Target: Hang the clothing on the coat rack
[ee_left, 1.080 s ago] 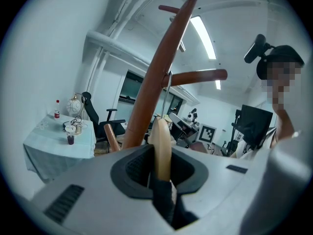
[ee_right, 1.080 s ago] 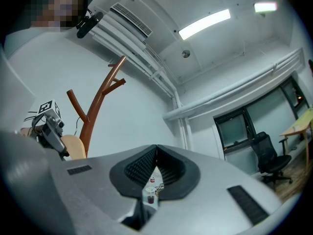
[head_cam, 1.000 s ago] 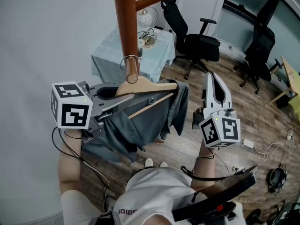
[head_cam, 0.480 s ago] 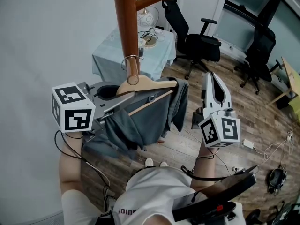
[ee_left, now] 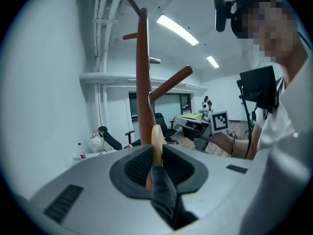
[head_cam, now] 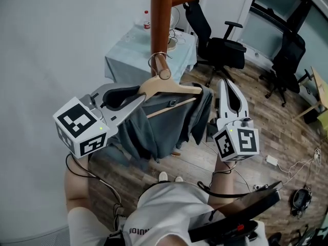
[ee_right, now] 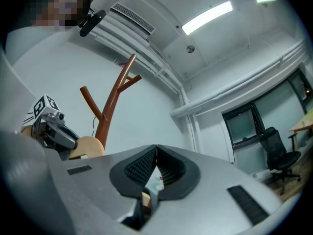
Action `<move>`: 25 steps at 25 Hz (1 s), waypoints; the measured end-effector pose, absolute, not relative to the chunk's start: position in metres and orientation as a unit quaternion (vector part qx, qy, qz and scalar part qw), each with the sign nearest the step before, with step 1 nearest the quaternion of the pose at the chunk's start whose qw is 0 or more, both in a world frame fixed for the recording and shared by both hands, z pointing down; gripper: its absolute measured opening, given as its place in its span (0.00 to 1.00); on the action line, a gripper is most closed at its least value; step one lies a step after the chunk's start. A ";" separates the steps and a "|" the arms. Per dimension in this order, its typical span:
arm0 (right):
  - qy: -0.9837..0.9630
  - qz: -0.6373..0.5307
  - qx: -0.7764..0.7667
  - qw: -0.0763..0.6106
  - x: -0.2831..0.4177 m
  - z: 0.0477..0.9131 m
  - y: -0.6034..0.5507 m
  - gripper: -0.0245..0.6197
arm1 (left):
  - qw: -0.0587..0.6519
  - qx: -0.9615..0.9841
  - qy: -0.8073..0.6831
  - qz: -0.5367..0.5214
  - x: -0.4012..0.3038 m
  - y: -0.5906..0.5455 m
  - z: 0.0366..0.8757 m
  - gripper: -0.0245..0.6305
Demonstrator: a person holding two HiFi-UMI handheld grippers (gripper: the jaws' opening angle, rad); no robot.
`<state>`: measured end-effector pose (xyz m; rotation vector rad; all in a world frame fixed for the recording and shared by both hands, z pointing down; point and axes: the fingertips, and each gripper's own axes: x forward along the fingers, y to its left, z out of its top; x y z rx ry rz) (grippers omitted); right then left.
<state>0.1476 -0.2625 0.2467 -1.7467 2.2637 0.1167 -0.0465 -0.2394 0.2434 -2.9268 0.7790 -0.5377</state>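
Hanger [head_cam: 171, 88]: stayed hooked on coat rack [head_cam: 161, 19]; probably only release remained.
Left hand-held gripper [head_cam: 137, 97]: still clamped hanger, clothing [head_cam: 154, 132].
Right hand-held gripper [head_cam: 224, 85]: jaws together.

Wood floor [head_cam: 256, 118], black office chairs [head_cam: 221, 49], cloth-covered table [head_cam: 127, 56]

Cloth-covered table [head_cam: 128, 60] holds a bottle [head_cam: 147, 19] and perhaps a fan [head_cam: 175, 20]; black office chair [head_cam: 220, 47] beside it

Left tool [ee_left: 156, 150] tight on hanger [ee_left: 156, 135] and grey garment [ee_left: 164, 195], rack [ee_left: 142, 82] behind
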 end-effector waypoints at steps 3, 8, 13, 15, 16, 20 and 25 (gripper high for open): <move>0.792 0.041 -0.593 0.139 0.137 0.246 -0.263 0.07 | 0.072 -0.944 0.264 -0.185 -0.047 -0.236 0.241 0.15; 0.798 0.038 -0.586 0.139 0.129 0.247 -0.269 0.07 | 0.144 -0.928 0.295 -0.178 -0.055 -0.237 0.224 0.15; 0.806 0.036 -0.575 0.137 0.116 0.254 -0.265 0.07 | 0.183 -0.901 0.370 -0.135 -0.075 -0.232 0.203 0.15; 0.810 0.035 -0.570 0.134 0.111 0.259 -0.262 0.07 | 0.194 -0.884 0.410 -0.114 -0.081 -0.225 0.198 0.12; 0.812 0.034 -0.568 0.133 0.108 0.260 -0.261 0.07 | 0.196 -0.877 0.424 -0.109 -0.083 -0.223 0.198 0.11; 0.817 0.036 -0.561 0.129 0.101 0.262 -0.257 0.07 | 0.195 -0.865 0.449 -0.114 -0.083 -0.219 0.196 0.06; 0.818 0.053 -0.559 0.125 0.100 0.256 -0.252 0.07 | 0.188 -0.859 0.463 -0.114 -0.080 -0.216 0.195 0.06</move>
